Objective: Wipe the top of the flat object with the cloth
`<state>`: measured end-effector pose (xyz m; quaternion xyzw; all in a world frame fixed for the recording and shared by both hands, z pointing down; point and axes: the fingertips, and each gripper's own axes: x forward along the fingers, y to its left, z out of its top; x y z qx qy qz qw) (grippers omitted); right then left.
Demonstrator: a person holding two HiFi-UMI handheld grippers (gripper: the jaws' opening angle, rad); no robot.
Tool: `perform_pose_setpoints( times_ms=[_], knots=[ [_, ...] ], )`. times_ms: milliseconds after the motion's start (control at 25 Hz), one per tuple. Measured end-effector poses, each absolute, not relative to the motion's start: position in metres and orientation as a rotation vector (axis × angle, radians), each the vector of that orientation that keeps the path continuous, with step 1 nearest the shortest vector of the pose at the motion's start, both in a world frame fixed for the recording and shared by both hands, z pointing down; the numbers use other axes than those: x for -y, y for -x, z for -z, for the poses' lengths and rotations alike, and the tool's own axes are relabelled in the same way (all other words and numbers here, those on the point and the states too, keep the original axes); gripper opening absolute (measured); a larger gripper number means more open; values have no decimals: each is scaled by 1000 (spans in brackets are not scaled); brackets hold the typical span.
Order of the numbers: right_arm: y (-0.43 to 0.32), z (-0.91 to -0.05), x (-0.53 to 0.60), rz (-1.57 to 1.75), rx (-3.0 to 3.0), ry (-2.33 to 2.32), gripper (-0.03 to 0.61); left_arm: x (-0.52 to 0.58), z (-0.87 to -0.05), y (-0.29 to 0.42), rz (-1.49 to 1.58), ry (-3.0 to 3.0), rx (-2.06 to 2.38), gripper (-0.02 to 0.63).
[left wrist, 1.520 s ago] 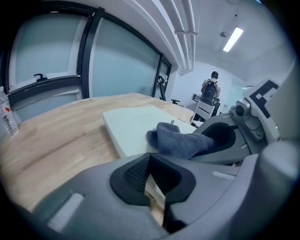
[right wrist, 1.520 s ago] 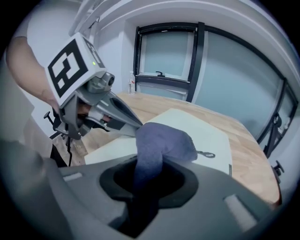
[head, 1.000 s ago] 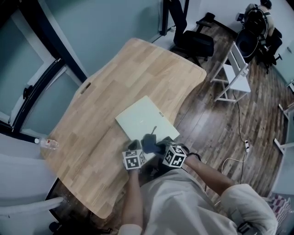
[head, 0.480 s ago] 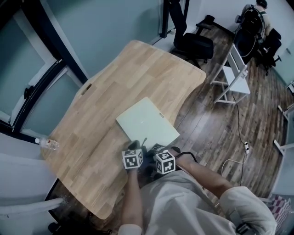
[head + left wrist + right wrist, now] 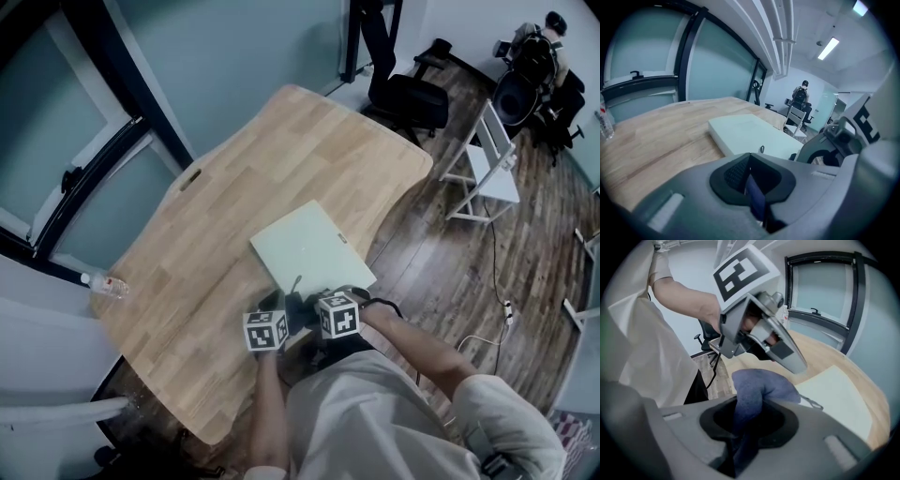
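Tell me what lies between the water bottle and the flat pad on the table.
Only bare wood: in the head view, the table runs empty from bottle to pad.

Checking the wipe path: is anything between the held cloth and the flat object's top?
Nothing visible. The cloth, pinched by the left gripper and right gripper, is at the flat object's near edge; its top looks bare.
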<state>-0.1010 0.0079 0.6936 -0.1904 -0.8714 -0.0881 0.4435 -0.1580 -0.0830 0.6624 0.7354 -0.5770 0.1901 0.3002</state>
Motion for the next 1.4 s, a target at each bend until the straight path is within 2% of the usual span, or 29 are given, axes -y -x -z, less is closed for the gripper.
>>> perform_pose_setpoints(
  times_ms=[440,880,1000,1160,1400],
  knots=[
    [124,-692,24,242,2168,464,98,52,-666,170,-459,-1901,1598,8],
    [143,-694,51,185,2186,478,98,31,-661,124,-343,-2089,1395,8],
    [150,-692,60,176,2199,449,98,25,-669,100,-437,-2161,1290,8],
    [160,-692,70,185,2202,431,98,46,-688,96,-666,-2139,1361,8],
    [162,-697,72,184,2222,421,98,58,-699,102,-740,-2093,1438,8]
  ],
)
